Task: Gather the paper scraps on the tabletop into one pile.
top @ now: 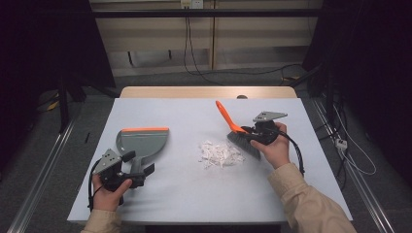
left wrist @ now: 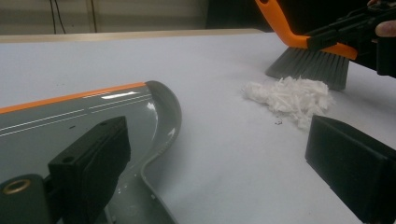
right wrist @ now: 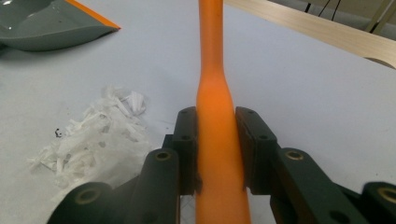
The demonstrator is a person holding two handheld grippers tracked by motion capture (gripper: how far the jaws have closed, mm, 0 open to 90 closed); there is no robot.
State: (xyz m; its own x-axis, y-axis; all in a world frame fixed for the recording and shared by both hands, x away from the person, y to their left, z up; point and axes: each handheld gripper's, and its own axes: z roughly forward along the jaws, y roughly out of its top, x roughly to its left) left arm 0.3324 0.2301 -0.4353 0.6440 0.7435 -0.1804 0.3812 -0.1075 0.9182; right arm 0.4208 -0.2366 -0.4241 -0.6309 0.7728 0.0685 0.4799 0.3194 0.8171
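The right gripper (right wrist: 215, 154) is clamping its jaws on the orange handle of the brush (top: 236, 134); the handle is running straight out between the jaws, and the grey bristles are resting on the bench (top: 194, 194) just beside the pile of white paper shreds (top: 218, 154). The left gripper (left wrist: 224, 163) is holding its jaws wide apart with nothing between them; the grey dustpan (top: 142, 142) is lying under and ahead of one jaw, the shreds ahead of the other.
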